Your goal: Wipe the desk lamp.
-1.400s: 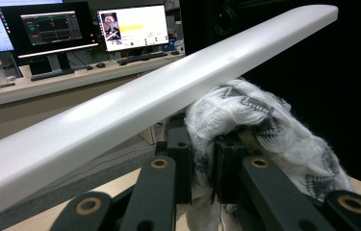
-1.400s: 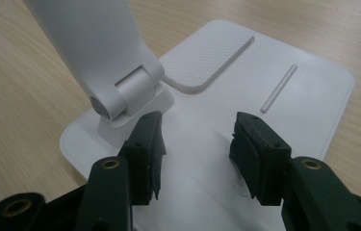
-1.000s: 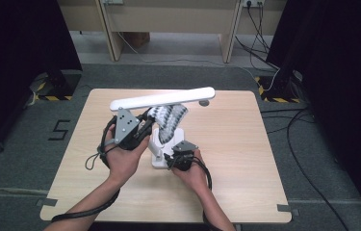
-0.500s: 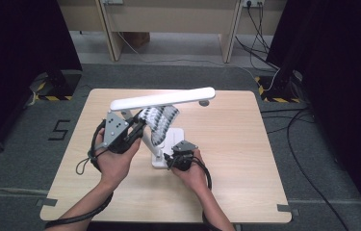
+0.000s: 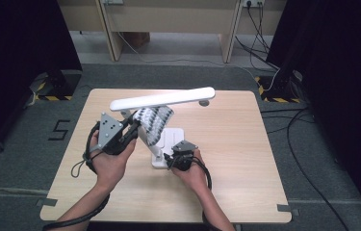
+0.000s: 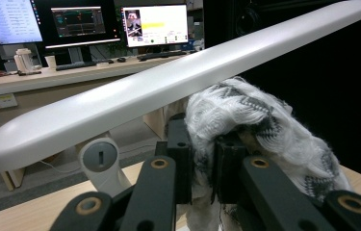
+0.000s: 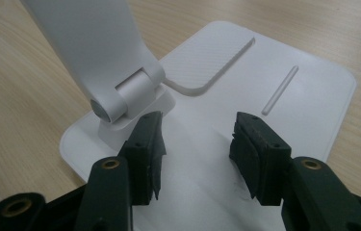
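My left gripper [image 6: 202,163] clamped on the patterned cloth [image 6: 264,125] just under the white lamp's bar [image 6: 178,82], my right gripper [image 7: 197,144] parted, pressing on the lamp base [image 7: 289,96], mid-table [image 5: 245,144]

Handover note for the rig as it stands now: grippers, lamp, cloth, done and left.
Left gripper: shut on the patterned cloth, holding it against the lamp arm just under the white lamp head.
Right gripper: jaws apart, pressing down on the lamp base beside the hinge, apparently to steady it.
Lamp stands mid-table.
Done: cloth gripped and brought to the lamp.
Left: probably wiping the arm and head; how much is already wiped cannot be told.
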